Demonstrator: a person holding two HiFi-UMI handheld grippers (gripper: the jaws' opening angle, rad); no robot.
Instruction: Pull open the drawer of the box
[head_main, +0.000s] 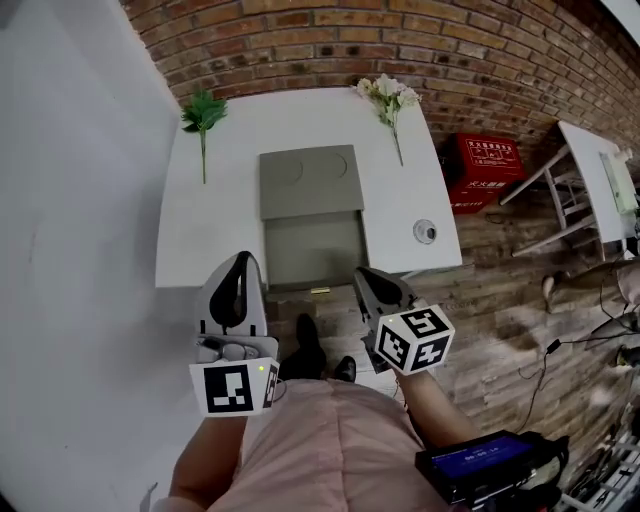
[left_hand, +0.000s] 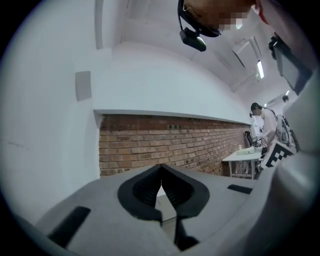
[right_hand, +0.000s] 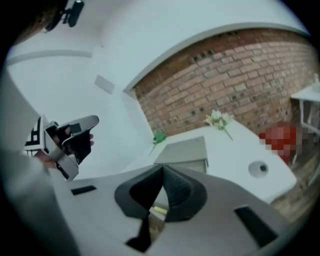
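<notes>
A grey box (head_main: 311, 182) stands in the middle of the white table (head_main: 210, 230). Its front face (head_main: 312, 250) is turned toward me, with a small brass handle (head_main: 320, 291) at the bottom edge. My left gripper (head_main: 243, 260) hovers just left of that front, near the table's front edge, jaws shut and empty. On the other side my right gripper (head_main: 362, 273) is also shut on nothing. In the right gripper view the box (right_hand: 186, 150) lies beyond the closed jaws and the left gripper (right_hand: 70, 137) shows at the left. The left gripper view points up at a brick wall.
A green sprig (head_main: 203, 115) lies at the table's back left and white flowers (head_main: 390, 95) at the back right. A small round object (head_main: 425, 231) sits near the right edge. A red crate (head_main: 484, 170) and a white stand (head_main: 590, 190) are on the wooden floor.
</notes>
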